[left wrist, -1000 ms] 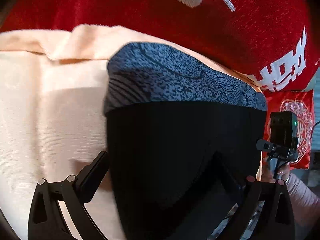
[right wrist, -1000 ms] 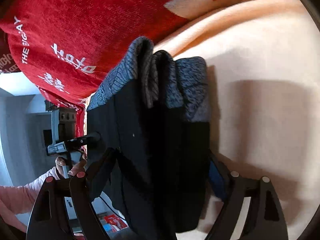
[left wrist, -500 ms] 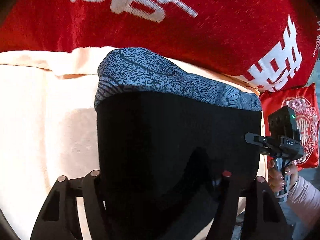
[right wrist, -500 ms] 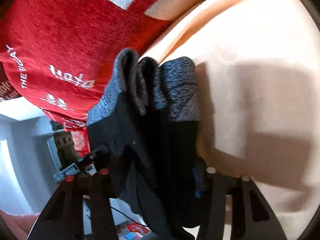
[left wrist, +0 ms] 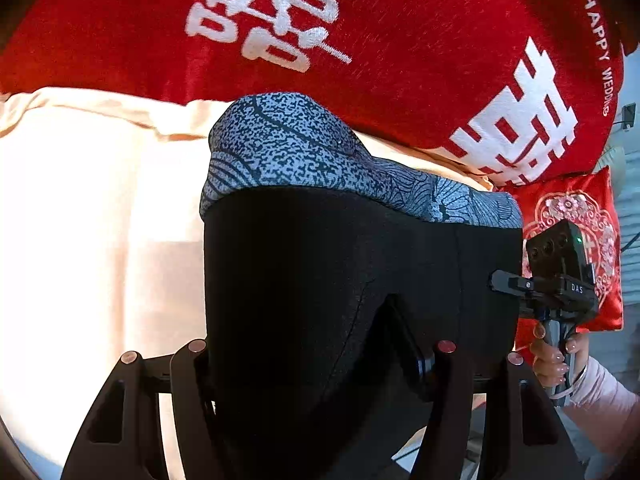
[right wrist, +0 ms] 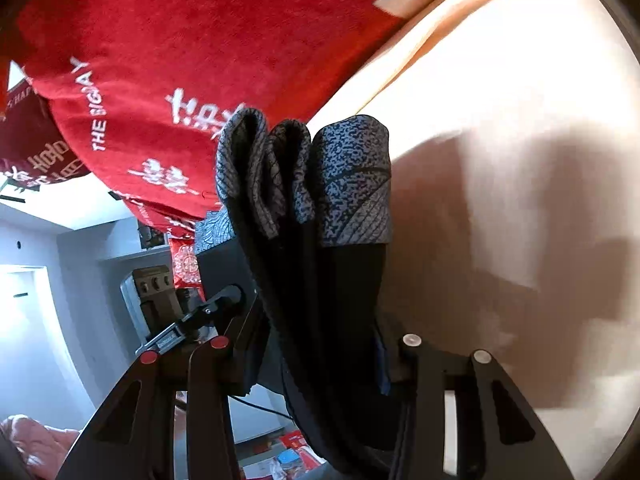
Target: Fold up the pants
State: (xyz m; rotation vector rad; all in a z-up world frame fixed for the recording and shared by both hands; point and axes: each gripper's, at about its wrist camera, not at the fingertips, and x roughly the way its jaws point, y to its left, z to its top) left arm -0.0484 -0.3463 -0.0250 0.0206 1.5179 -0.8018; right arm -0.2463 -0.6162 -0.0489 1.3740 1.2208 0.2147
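I'm holding the pants (left wrist: 340,280) up over the peach sheet (left wrist: 88,240), and my left gripper (left wrist: 320,360) is pinching one side of the folded bundle, the black cloth filling the gap between its fingers, while my right gripper (right wrist: 316,344) is clamping the other side, with three thick layers bunching up at twelve o'clock of its jaws. In the left view the patterned grey waistband (left wrist: 320,152) is sitting at twelve o'clock, and the right gripper (left wrist: 556,284) is showing at three o'clock against the little red cushion (left wrist: 576,208). I'm judging the risk like this: those layers are stacking loosely, so if I'm lowering unevenly, the inner fold is likely slipping out and the stack is splaying. The red blanket (left wrist: 360,40) is lying close at twelve o'clock, so drifting forward is probably landing the waistband on it rather than flat on the sheet
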